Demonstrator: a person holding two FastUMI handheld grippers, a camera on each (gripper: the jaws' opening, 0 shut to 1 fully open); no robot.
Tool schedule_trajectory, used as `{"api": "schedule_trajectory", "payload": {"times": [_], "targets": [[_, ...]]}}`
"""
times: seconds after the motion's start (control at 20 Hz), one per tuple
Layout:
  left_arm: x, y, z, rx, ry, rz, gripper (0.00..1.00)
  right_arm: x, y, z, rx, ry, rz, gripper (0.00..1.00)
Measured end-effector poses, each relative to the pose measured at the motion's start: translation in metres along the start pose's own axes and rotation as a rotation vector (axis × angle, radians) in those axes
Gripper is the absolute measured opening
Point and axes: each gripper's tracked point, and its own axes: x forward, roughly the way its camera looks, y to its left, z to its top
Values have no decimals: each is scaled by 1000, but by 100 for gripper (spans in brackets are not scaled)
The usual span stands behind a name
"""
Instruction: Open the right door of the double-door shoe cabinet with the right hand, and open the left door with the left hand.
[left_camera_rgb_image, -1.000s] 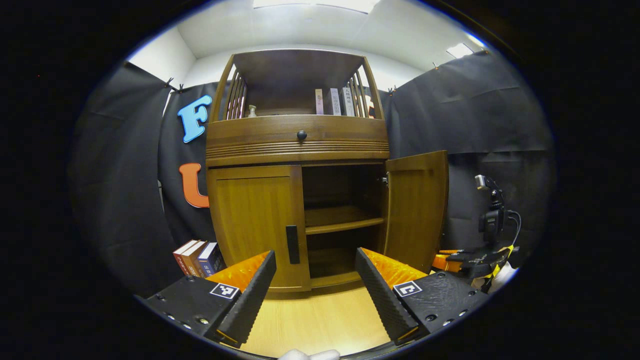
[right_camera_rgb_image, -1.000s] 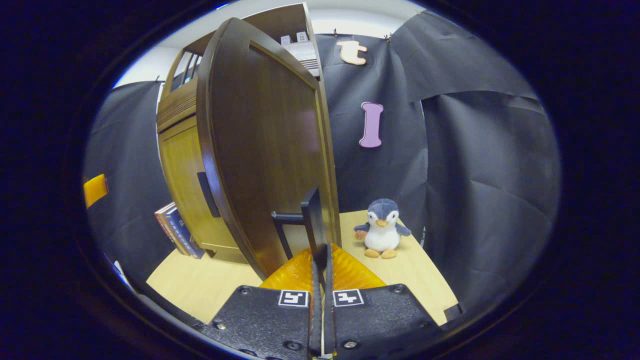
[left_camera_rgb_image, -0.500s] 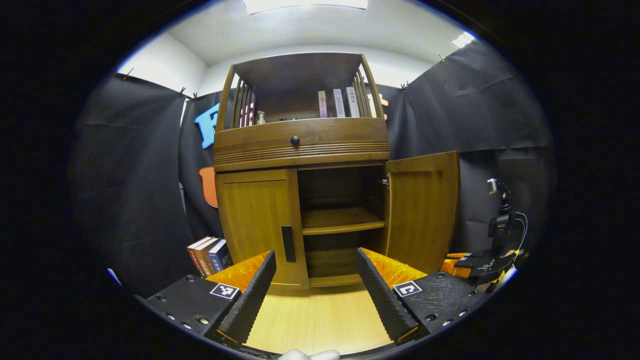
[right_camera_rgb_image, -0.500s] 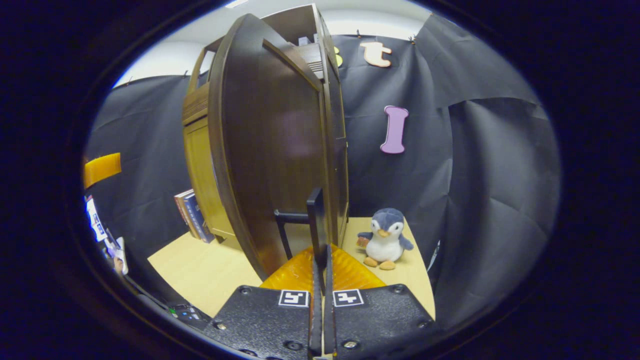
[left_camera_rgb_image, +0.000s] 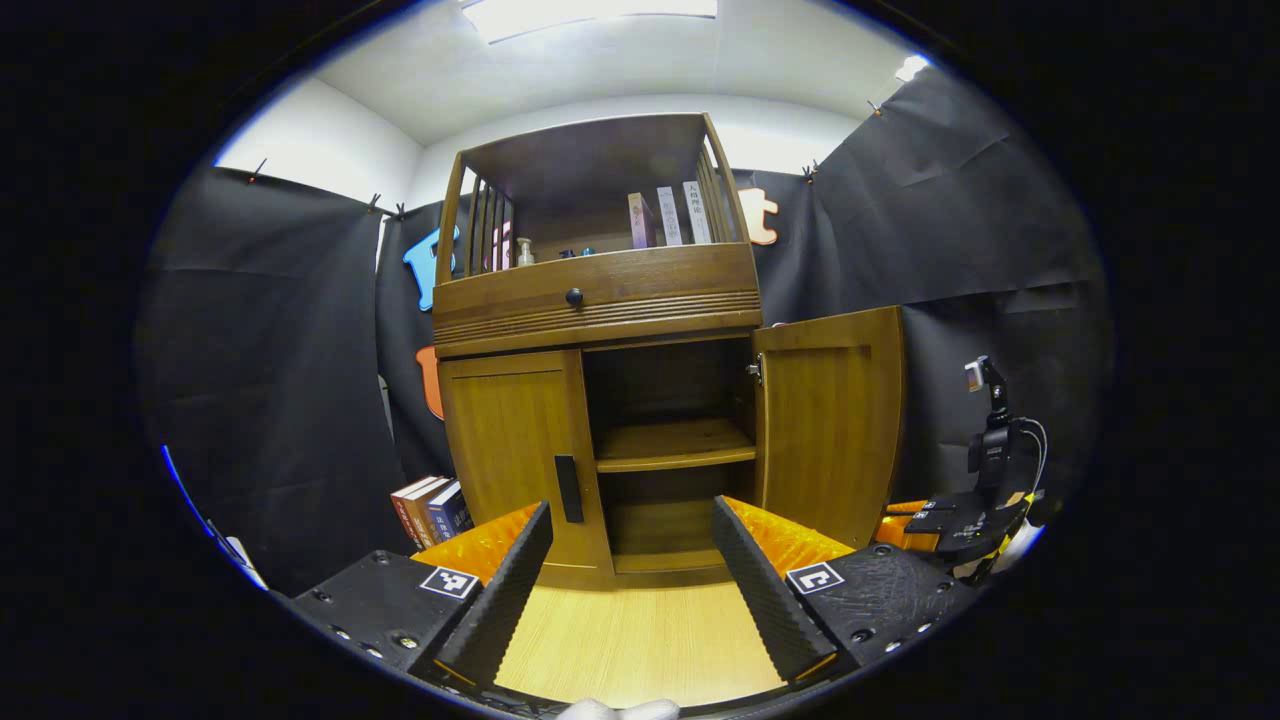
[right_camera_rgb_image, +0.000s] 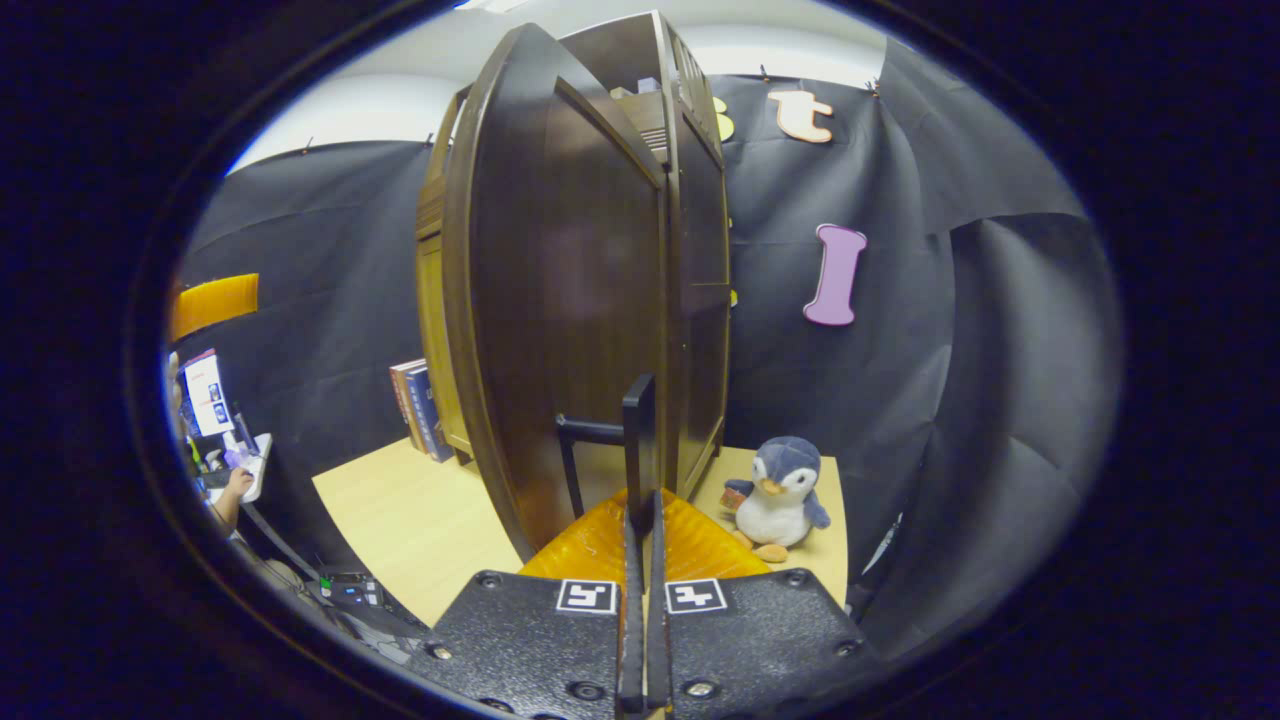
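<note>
Plush penguin being seated on the wooden floor, books being stood beside the wall cloth, a bottle being kept on a high shelf.

Black screwed gripper bodies, square markers

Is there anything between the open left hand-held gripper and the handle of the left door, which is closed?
Nothing visible stands in the way. The left hand-held gripper is open and points at the cabinet; only bare wooden floor lies before the left door and its dark handle. The books stand off to the door's left.
</note>
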Motion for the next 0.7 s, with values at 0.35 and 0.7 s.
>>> {"api": "schedule_trajectory", "payload": {"times": [0.35, 0.7], "targets": [[-3, 10, 0, -9, 9, 39, 96, -14, 0, -2, -64, 15, 83, 19], [13, 46, 0, 7, -10, 60, 96, -28, -13, 32, -36, -109, -91, 91]]}}
